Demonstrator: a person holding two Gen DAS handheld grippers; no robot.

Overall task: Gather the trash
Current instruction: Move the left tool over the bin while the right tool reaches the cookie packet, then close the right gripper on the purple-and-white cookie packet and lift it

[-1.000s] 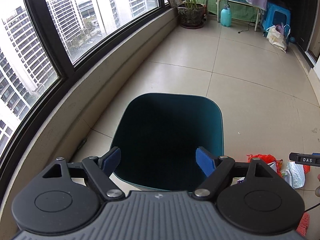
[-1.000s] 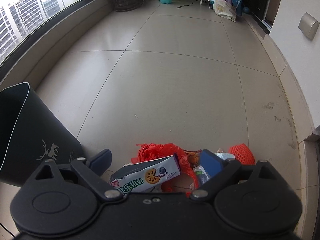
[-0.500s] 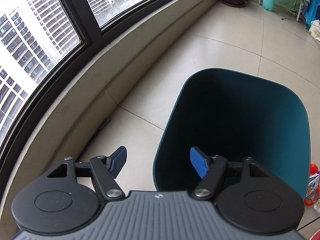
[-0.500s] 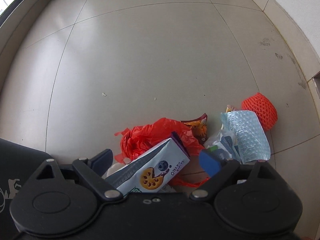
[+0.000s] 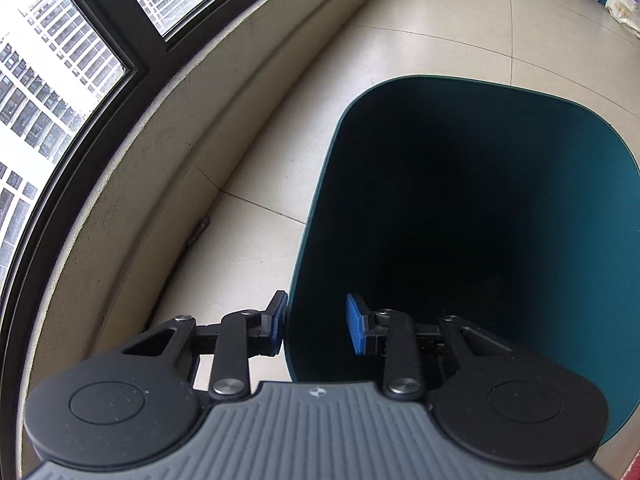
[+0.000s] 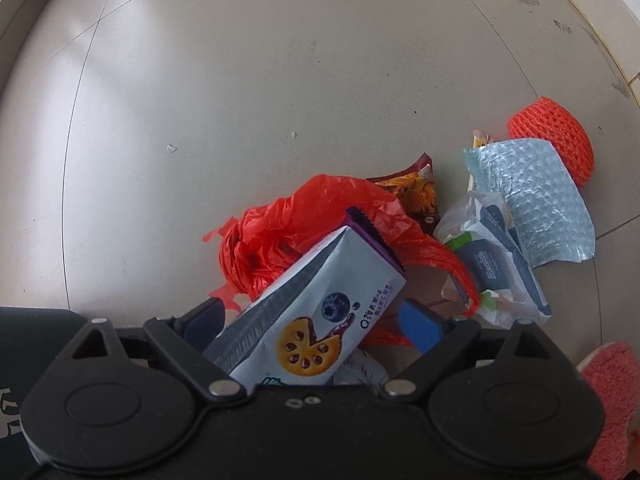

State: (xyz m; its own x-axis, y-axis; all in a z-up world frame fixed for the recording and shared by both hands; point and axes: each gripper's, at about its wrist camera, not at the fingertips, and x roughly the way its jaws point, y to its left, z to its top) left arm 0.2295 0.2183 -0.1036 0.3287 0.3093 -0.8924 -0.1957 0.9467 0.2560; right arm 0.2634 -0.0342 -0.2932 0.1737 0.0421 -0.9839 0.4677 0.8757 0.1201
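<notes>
A dark teal trash bin (image 5: 580,208) stands on the tiled floor, its mouth dark inside. My left gripper (image 5: 316,322) straddles the bin's near left wall, one blue pad outside and one inside, with a gap on the inner side. My right gripper (image 6: 316,316) is open above a pile of trash on the floor. A pale blue cookie box (image 6: 316,312) lies between its fingers, over a red plastic bag (image 6: 288,228). Beside them lie a snack wrapper (image 6: 420,192), a clear bag of packets (image 6: 488,256), bubble wrap (image 6: 540,200) and an orange foam net (image 6: 556,136).
A curved low wall (image 5: 132,184) under a big window runs along the left of the bin. The bin's corner (image 6: 28,344) shows at the lower left of the right wrist view. A pink fluffy thing (image 6: 612,396) lies at the lower right. A white bag (image 5: 624,4) lies far back.
My left gripper has moved left and down onto the bin's near left wall and its fingers have narrowed. My right gripper has lowered toward the trash pile, so the cookie box looks larger.
</notes>
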